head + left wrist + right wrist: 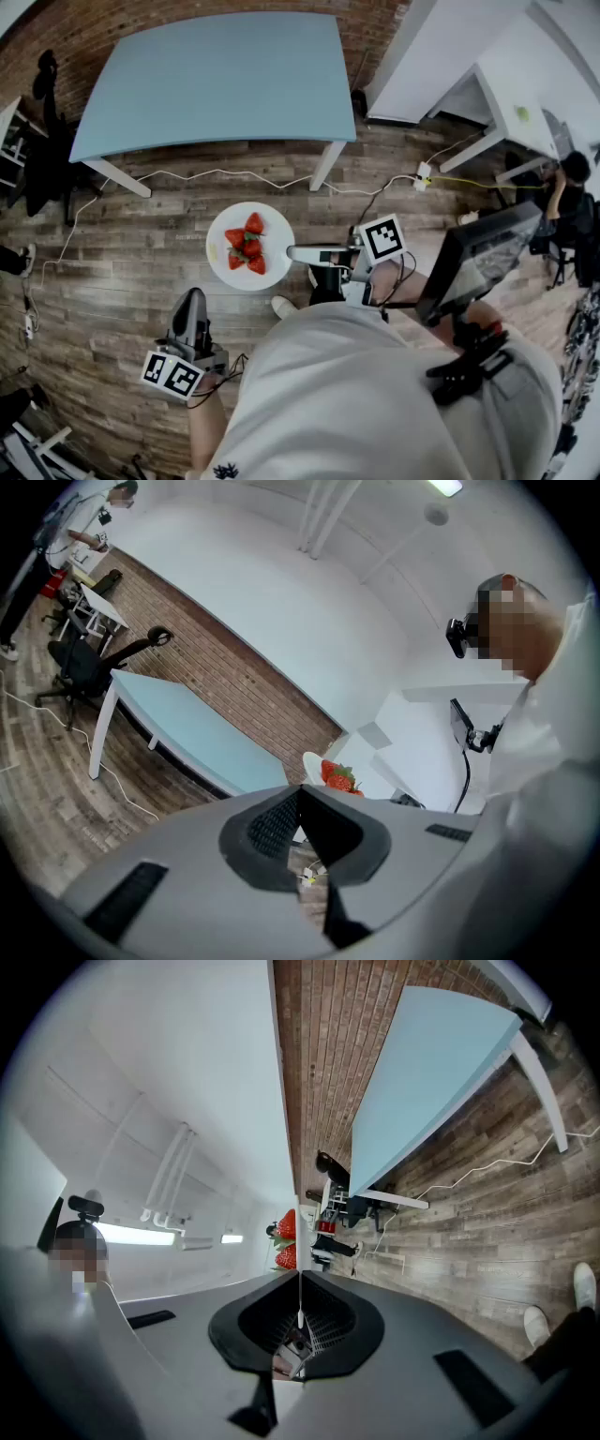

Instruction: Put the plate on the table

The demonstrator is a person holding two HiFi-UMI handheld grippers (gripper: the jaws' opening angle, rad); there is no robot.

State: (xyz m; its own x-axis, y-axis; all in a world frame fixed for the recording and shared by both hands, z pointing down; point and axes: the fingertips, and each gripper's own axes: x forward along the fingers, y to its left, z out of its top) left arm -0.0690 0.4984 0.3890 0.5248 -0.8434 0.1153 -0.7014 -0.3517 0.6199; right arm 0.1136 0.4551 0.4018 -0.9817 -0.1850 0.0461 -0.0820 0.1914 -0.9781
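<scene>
A white plate (223, 266) with several strawberries (247, 246) hangs over the wooden floor, in front of the light blue table (216, 75). My right gripper (292, 253) is shut on the plate's right rim and points level. In the right gripper view the plate (299, 1260) shows edge-on as a thin white line between the jaws, with the strawberries (287, 1227) beyond and the table (422, 1072) further off. My left gripper (191, 302) is lower left, shut and holding nothing, away from the plate. The left gripper view shows the plate (312, 764) and the table (187, 728) ahead.
A white cable (216, 173) runs across the floor to a power strip (424, 175) below the table. White desks (450, 56) stand at the upper right, where a person (567, 178) sits. A black office chair (42, 122) is left of the table.
</scene>
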